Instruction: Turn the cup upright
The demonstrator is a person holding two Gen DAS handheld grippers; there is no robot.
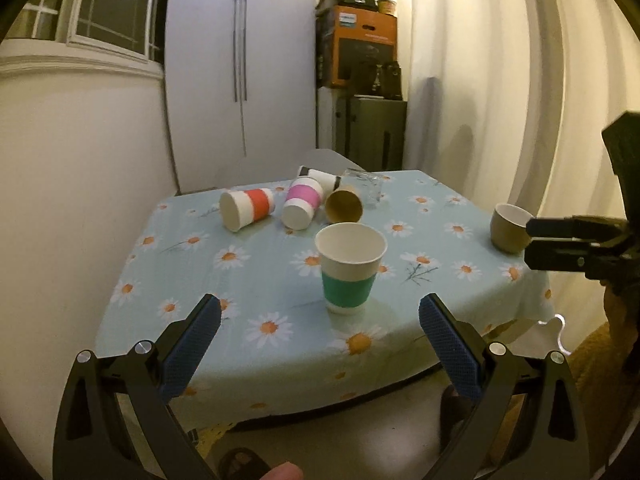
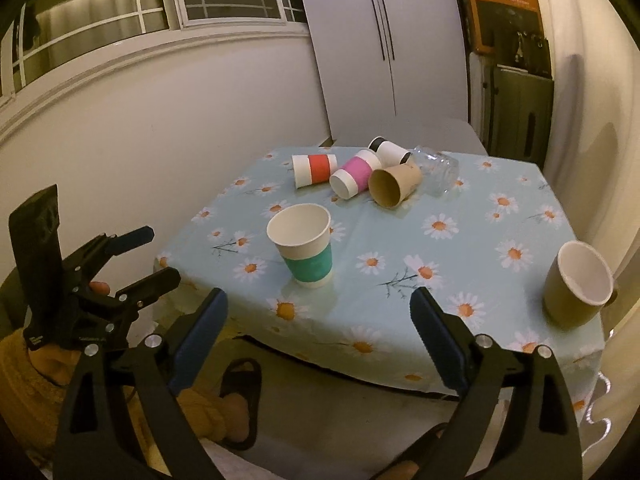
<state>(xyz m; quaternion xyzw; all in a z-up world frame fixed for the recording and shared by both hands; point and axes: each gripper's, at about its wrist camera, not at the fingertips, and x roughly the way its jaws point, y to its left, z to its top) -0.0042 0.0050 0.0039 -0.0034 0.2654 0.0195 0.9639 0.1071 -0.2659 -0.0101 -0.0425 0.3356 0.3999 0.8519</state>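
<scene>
We judge the green-banded white paper cup (image 1: 350, 270) upright on the bench (image 1: 256, 280); both tongs, left (image 1: 319, 322) and right (image 2: 319, 316), gape empty, next needing a toppled red-banded paper cup (image 1: 247, 209).

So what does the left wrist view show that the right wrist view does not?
Only the left wrist view shows the right gripper, by the mug. Only the right wrist view shows the left gripper, jaws open, left of the table, and the black sandal under it. Both share the upright green cup, the red cup, pink cup, brown cup and glass lying down.
</scene>
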